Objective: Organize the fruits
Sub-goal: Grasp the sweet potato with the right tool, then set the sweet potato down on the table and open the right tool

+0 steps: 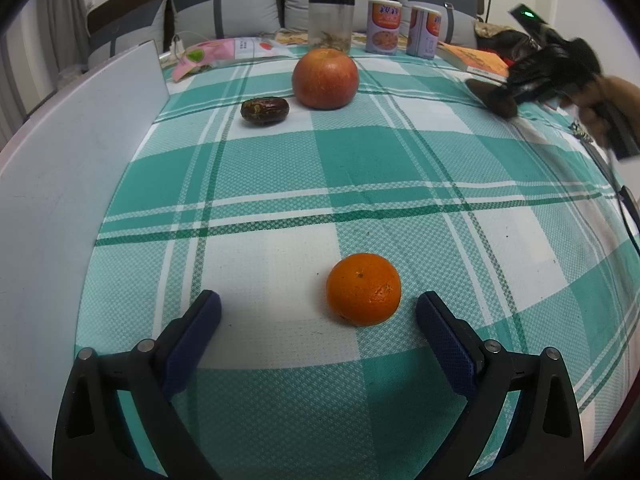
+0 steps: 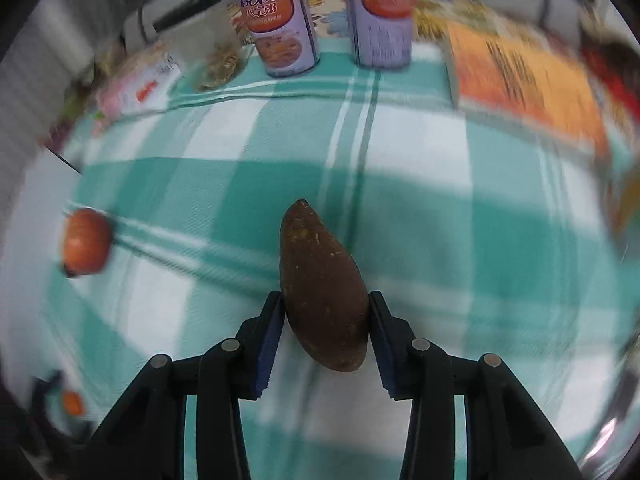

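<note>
The main risk sits with the right gripper (image 2: 326,320): its 2 blue pads are clamped on a brown, tapered sweet potato (image 2: 320,280), and they bite only the thick lower half, so the long pointed end sticks out ahead of the fingers and could swing or pivot the piece out of the grip, judging by its smooth curved skin. A slip here would drop it onto the checked tablecloth (image 2: 500,240), possibly toward the 2 cans (image 2: 280,24) standing beyond it. The right wrist view is smeared, so how squarely the pads seat is hard to confirm. A second risk is the left gripper (image 1: 318,312), whose jaws stand wide and hold nothing: the orange (image 1: 363,289) lies on the cloth just ahead of the fingertips and off-centre, closer to the right-hand finger, so closing from here would likely nudge it and set it rolling instead of catching it. The apple (image 1: 325,78) and the dark date (image 1: 265,110) lie near each other, well apart from the orange, toward the far side of the cloth.
</note>
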Action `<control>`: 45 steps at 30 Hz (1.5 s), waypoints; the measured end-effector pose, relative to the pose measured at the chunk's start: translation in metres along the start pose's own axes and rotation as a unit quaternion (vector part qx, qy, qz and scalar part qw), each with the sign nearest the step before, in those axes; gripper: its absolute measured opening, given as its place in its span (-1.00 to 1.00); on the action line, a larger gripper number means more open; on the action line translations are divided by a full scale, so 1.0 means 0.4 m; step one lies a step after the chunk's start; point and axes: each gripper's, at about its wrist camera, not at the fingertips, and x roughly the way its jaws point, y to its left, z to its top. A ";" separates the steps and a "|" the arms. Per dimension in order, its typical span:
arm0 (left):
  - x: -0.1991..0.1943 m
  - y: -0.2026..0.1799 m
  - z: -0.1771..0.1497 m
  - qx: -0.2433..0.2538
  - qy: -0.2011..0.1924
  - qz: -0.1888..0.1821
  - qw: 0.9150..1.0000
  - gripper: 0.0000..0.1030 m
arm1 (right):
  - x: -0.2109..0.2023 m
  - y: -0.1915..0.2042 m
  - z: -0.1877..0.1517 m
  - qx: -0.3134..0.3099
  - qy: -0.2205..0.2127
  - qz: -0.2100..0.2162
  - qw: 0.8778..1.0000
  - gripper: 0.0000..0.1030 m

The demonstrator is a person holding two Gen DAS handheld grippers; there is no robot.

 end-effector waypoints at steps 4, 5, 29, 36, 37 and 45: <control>-0.001 0.001 -0.001 -0.001 0.000 0.002 1.000 0.94 | -0.031 0.024 -0.131 0.052 0.008 0.078 0.996 -0.18; -0.001 0.001 0.000 -0.001 0.000 0.002 1.000 0.94 | -0.040 0.039 -0.171 0.055 0.011 0.089 0.994 -0.18; -0.078 0.020 -0.074 -0.070 -0.008 -0.027 0.997 0.93 | -0.235 0.286 -0.751 0.045 -0.187 -0.073 0.979 0.88; -0.090 -0.021 -0.105 -0.039 0.002 -0.011 0.999 0.94 | -0.196 0.293 -0.813 0.023 -0.183 -0.101 0.978 0.88; -0.087 -0.027 -0.107 -0.031 0.004 -0.003 1.000 0.94 | -0.193 0.299 -0.813 0.020 -0.187 -0.105 0.977 0.88; -0.086 -0.040 -0.120 -0.012 -0.003 0.013 1.000 0.99 | -0.150 0.337 -0.838 -0.011 -0.186 -0.117 0.975 0.96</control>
